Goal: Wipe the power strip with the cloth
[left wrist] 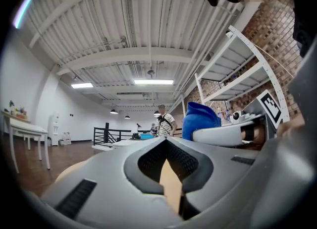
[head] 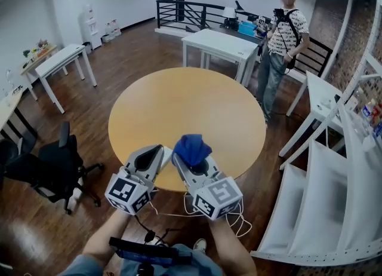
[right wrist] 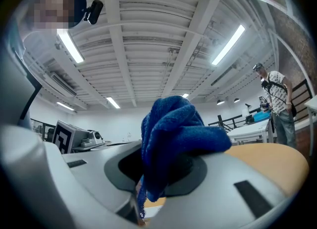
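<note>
A round table (head: 179,107) stands in the middle of the floor. Over its near edge the left tongs (head: 160,151) and right tongs (head: 179,160) are side by side, close together. The cloth (head: 192,147) is held in the right tongs and sticks up above them. Behind the table is a second table (head: 221,45), with a railing (head: 185,12) further back. A person (head: 285,36) stands beyond the table's far right edge. An office chair (head: 57,161) is on the floor to the left. Shelving (head: 334,167) lines the right.
</note>
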Demonstrator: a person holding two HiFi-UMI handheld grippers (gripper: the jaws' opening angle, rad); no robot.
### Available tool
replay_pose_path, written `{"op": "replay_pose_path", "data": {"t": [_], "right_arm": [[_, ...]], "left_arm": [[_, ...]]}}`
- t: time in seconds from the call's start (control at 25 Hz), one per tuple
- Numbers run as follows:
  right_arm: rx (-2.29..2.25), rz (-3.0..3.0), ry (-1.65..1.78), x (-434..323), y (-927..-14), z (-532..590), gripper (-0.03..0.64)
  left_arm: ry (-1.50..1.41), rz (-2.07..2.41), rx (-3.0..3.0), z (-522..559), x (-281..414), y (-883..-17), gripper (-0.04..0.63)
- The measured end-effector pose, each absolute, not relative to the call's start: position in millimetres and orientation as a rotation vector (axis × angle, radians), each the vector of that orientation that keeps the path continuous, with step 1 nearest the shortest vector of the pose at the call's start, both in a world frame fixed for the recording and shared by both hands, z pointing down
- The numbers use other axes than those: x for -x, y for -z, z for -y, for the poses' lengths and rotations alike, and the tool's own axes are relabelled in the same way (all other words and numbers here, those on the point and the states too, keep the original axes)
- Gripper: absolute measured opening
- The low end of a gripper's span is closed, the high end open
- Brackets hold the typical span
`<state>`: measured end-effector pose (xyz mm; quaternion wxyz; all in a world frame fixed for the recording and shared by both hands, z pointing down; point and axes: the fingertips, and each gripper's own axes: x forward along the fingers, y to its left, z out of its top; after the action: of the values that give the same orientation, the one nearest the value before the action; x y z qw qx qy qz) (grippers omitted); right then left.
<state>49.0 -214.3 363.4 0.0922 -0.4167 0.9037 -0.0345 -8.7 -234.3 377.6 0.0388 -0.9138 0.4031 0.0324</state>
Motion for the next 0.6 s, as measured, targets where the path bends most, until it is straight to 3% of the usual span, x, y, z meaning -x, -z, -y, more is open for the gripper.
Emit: {"op": "replay_pose_path", "data": {"t": [0.6], "right_arm": [[1.251,-2.669,0.119,-58,-368,209,0.084]], "left_arm": [[-0.088,-1.204,2.837,228,-5,-380,0.011]]}}
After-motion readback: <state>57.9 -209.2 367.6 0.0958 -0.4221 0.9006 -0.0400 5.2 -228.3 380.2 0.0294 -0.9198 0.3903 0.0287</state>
